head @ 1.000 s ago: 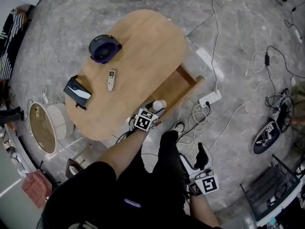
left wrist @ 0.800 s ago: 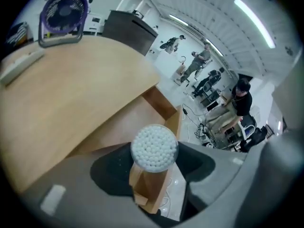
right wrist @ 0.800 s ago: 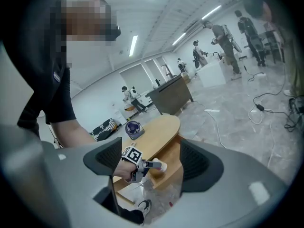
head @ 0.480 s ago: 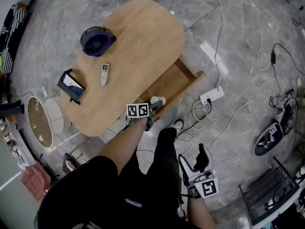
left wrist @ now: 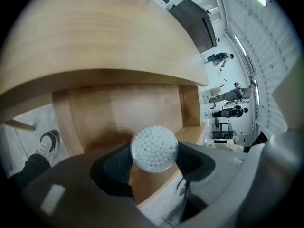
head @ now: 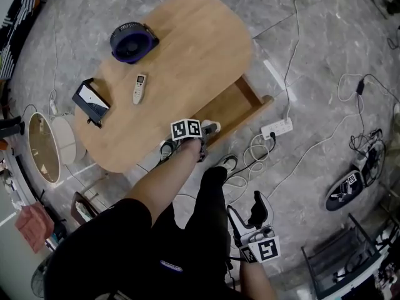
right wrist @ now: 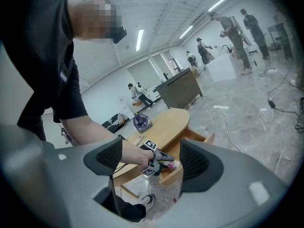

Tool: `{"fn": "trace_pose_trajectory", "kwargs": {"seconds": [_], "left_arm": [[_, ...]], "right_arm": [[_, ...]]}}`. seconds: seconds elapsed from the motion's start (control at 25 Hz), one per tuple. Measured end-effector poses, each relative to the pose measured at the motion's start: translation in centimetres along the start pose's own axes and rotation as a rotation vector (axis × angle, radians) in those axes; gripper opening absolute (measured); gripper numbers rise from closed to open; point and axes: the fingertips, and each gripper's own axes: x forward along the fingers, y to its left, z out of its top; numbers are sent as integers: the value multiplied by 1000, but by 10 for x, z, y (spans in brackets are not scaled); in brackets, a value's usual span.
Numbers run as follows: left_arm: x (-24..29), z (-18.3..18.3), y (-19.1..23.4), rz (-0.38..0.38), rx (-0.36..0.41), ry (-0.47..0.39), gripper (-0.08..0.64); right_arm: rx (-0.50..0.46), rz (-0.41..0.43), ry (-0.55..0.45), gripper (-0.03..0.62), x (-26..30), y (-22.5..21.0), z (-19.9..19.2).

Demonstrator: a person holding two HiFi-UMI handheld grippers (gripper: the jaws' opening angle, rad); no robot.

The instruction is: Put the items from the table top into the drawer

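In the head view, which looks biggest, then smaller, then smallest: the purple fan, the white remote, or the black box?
1. Purple fan.
2. Black box, not far behind the fan.
3. White remote, clearly the smallest.

The counter (head: 187, 55) is an oval top of pale wood, standing on a grey marbled floor (head: 325, 49). Three things lie on it, all in its left half. A round purple fan (head: 133, 41) sits near the far edge. A small white remote (head: 139, 88) lies nearer than the fan, apart from it. A black box (head: 90, 102) sits at the left rim. On the counter's right side, a wooden drawer (head: 234, 105) stands pulled open.
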Motion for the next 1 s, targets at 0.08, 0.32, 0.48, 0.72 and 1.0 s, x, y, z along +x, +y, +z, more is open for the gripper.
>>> {"fn": "trace_pose_trajectory", "kwargs": {"seconds": [0.08,0.32,0.48,0.72,1.0], "left_arm": [[-1,2,0,20,30,0,275],[-10,-6,1,9,18,5,290],[-21,-10,4,10,14,2,298],[-48,-26,8,27,58,8,298],[-61,-23,-2,37,74,-26,298]], "right_arm": [[-18,-2,-8,396,3,2,2],[-35,-6,-6,397,4,2,0],[-17,-6,-13,397,6,3,-3],[-26,-8,-36,397,5,2,8],[-57,-16,-87,397,1,0,42]]}}
